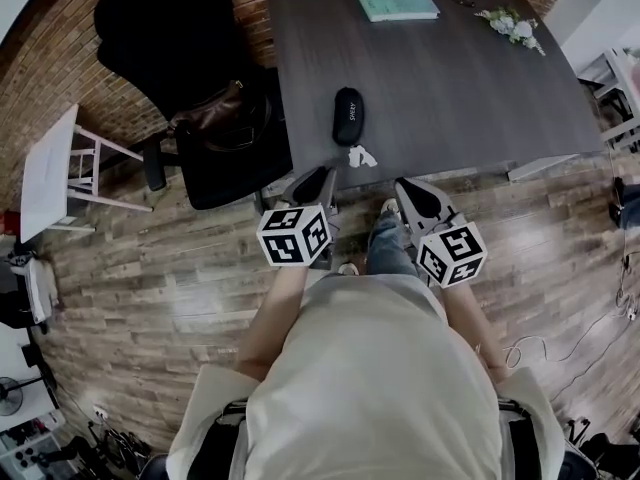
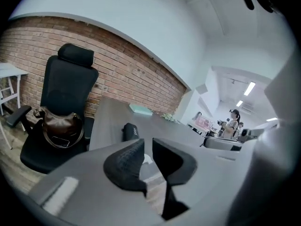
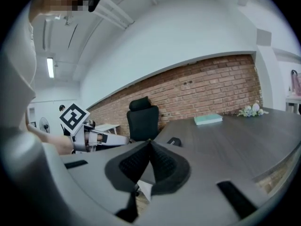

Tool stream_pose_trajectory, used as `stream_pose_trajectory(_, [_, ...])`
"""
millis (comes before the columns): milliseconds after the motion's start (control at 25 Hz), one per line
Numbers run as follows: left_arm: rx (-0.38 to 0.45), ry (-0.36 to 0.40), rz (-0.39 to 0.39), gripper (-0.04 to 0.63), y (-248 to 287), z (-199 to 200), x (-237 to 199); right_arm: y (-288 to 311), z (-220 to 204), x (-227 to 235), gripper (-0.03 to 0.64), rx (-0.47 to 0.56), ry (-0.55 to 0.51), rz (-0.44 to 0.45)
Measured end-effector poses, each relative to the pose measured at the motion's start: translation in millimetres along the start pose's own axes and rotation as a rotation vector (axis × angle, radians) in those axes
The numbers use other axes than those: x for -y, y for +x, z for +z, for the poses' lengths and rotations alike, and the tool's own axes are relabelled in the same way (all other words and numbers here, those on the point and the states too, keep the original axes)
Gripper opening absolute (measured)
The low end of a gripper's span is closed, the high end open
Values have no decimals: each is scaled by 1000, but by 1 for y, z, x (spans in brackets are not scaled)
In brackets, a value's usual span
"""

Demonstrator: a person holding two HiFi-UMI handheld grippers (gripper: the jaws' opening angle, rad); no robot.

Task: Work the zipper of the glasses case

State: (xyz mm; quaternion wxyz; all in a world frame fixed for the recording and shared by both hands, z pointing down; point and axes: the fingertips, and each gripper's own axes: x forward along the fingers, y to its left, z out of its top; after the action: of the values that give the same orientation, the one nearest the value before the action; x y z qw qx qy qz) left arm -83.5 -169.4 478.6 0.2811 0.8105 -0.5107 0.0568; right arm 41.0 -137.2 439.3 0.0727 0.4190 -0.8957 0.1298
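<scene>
The black zipped glasses case point(image 1: 348, 115) lies closed near the front edge of the dark table point(image 1: 470, 98), with a small white crumpled piece point(image 1: 362, 155) just in front of it. Both grippers hang off the table's front edge, short of the case. My left gripper point(image 1: 318, 180) points at the case point(image 2: 130, 131); its jaws point(image 2: 148, 142) stand a narrow gap apart with nothing between them. My right gripper point(image 1: 405, 190) is shut and empty, its pads meeting at the tips point(image 3: 149, 142). From there the case point(image 3: 174, 141) lies ahead, and the left gripper point(image 3: 89, 138) shows at the left.
A black office chair point(image 1: 150, 28) with a brown bag point(image 1: 215, 118) on its seat stands left of the table. A teal book point(image 1: 397, 2) and a flower sprig point(image 1: 512, 24) lie at the table's far side. A white side table point(image 1: 50, 173) stands far left.
</scene>
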Motion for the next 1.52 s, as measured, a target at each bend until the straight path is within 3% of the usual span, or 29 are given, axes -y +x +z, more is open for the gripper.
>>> stream_pose_trajectory(240, [47,-17,-17,15,-52,-13,12,-22,-4,-43,3,37,-27,30])
stream_pose_trajectory(520, [48,-11,-20,11,-79,-28,18,-42,-6,-70,3,57,-57,44])
stream_pose_trajectory(1520, [23,6,-42,11,-86,-27,15,-38,-5,-77,0,53,-67,40])
